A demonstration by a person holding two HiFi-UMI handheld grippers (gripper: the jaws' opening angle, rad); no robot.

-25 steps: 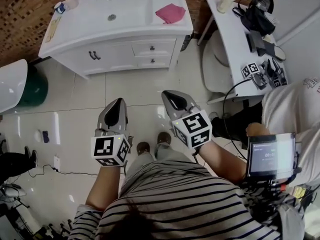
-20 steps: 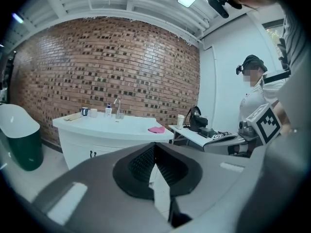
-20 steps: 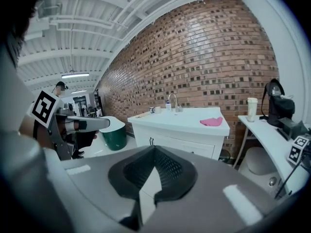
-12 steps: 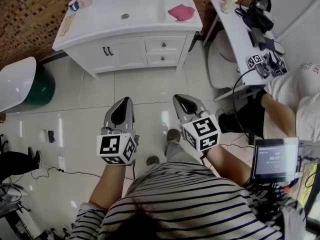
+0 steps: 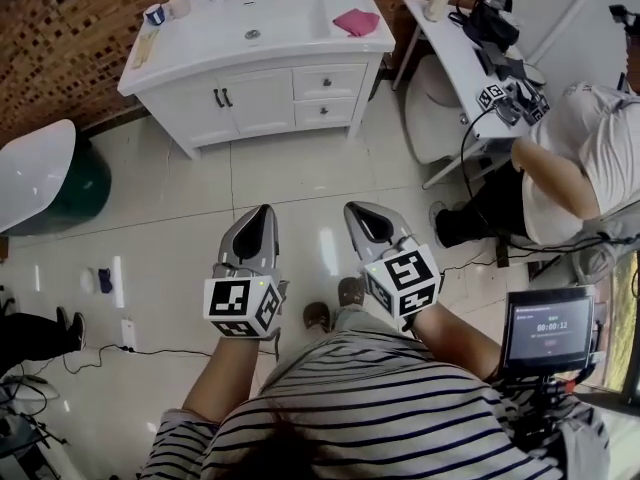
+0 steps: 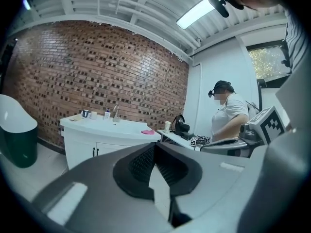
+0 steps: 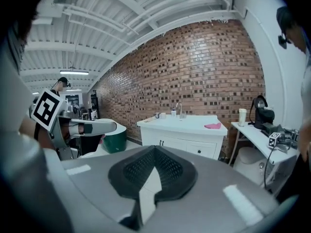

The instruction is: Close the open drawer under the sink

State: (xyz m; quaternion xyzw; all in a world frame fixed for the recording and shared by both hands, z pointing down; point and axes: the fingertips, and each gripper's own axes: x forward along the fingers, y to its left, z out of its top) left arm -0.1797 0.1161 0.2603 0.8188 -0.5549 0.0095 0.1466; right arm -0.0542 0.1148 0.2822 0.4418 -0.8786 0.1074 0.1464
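A white vanity cabinet (image 5: 262, 96) with a sink stands against the brick wall, far ahead of me. Two drawers (image 5: 329, 81) sit one above the other at its right, next to a pair of doors (image 5: 222, 98). From here both drawers look about level with the cabinet front. A pink cloth (image 5: 356, 22) lies on the countertop. My left gripper (image 5: 261, 215) and right gripper (image 5: 359, 212) hang side by side over the floor tiles, well short of the cabinet, both shut and empty. The cabinet shows small in the left gripper view (image 6: 97, 141) and the right gripper view (image 7: 182, 135).
A white side table (image 5: 455, 58) with a cup, black gear and marker cubes stands right of the vanity. A person in a white shirt (image 5: 580, 158) sits beside it. A green bin (image 5: 45, 183) with a white lid is at the left. A cable (image 5: 90, 346) lies on the floor.
The view has shifted so the vanity sits further right and lower in the frame. My feet have stepped. Both grippers stay shut, side by side.
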